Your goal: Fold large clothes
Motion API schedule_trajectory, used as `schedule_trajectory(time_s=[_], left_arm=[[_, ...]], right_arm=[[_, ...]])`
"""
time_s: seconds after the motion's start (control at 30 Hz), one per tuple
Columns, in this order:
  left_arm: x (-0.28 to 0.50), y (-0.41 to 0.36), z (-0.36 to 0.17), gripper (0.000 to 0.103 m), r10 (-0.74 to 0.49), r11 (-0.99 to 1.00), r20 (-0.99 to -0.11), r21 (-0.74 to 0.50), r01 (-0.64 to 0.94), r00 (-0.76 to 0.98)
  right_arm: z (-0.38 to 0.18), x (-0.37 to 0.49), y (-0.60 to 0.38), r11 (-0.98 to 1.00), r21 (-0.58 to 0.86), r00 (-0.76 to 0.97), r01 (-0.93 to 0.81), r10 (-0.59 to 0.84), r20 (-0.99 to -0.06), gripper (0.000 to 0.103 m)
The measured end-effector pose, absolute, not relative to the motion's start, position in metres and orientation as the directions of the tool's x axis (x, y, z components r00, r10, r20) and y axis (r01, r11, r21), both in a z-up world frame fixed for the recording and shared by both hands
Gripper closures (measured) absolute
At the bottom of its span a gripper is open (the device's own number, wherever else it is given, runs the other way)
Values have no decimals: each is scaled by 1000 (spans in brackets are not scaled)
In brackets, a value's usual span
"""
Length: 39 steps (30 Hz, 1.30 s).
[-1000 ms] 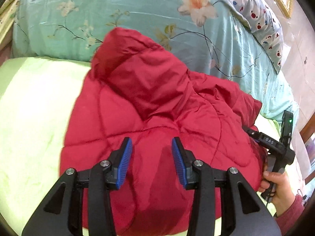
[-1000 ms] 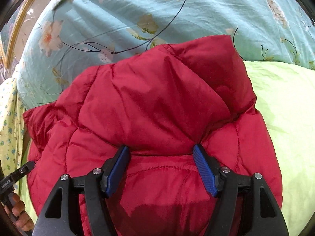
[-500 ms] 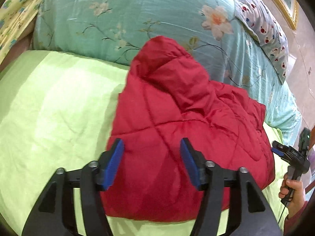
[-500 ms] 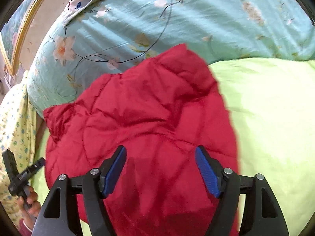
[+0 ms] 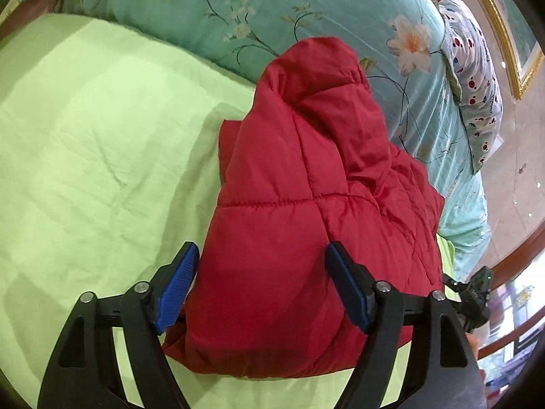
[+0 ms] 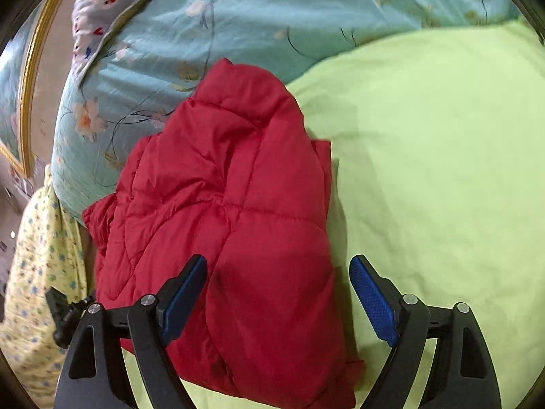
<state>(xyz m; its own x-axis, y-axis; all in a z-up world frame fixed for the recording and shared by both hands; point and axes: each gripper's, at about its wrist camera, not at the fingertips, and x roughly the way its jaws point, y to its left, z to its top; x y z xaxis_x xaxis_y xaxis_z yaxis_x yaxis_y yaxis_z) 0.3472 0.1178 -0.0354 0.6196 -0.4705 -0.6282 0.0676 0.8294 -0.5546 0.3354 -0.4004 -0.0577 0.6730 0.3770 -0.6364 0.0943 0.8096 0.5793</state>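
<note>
A red quilted puffer jacket (image 5: 306, 211) lies bunched in a folded heap on the light green bed sheet (image 5: 85, 143), its hood end resting against a teal floral duvet. In the right wrist view the jacket (image 6: 238, 225) sits at centre left. My left gripper (image 5: 260, 283) is open and empty, raised above the jacket's near end. My right gripper (image 6: 277, 296) is open and empty, above the jacket's near right edge. Each gripper shows at the edge of the other's view, the right one (image 5: 473, 293) and the left one (image 6: 64, 310).
A teal floral duvet (image 5: 238, 6) is piled along the far side of the bed. A white pillow with red dots (image 5: 477, 54) lies at the far right. A yellow flowered cloth (image 6: 37, 272) hangs at the left. Green sheet (image 6: 442, 156) stretches right of the jacket.
Both grippers have pulled back and up from the jacket and opened wider. The jacket now lies free on the sheet and looks smaller in both views.
</note>
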Motion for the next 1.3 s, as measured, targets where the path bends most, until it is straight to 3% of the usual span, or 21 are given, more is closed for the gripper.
schedule_trajectory(time_s=[0.33,0.47,0.6,0.7,0.77,0.87,1.03,1.3], left_arm=[[375,111,-49,19,-567,761,-609,-645,69,554],[392,94,-55,5,-586,753,-622,-655,67,519],[396,85,-56,5,-580,764,-639,-642,66,505],[390,87,-50,23,-604,748,-625,-659,79,494],[382,88,-41,37,-611,746,-615,-658,103,499],[368,89,-28,45,-620,744,-598,-655,136,508],[337,95,-10,50,-645,729,-576,-662,176,502],[253,117,1,50,-672,708,-554,-676,206,492]], right_arm=[[-84,362,-400,728,683,614,63,511,-601,4],[-85,375,-392,722,691,598,33,539,-592,3],[-86,380,-385,714,700,594,19,555,-582,7],[-84,379,-382,709,705,584,6,570,-578,22],[-81,375,-384,691,723,579,-7,592,-560,40],[-73,367,-384,680,733,580,-23,606,-545,53],[-61,349,-379,678,735,566,-34,619,-545,59],[-44,275,-368,661,745,507,-86,673,-538,61]])
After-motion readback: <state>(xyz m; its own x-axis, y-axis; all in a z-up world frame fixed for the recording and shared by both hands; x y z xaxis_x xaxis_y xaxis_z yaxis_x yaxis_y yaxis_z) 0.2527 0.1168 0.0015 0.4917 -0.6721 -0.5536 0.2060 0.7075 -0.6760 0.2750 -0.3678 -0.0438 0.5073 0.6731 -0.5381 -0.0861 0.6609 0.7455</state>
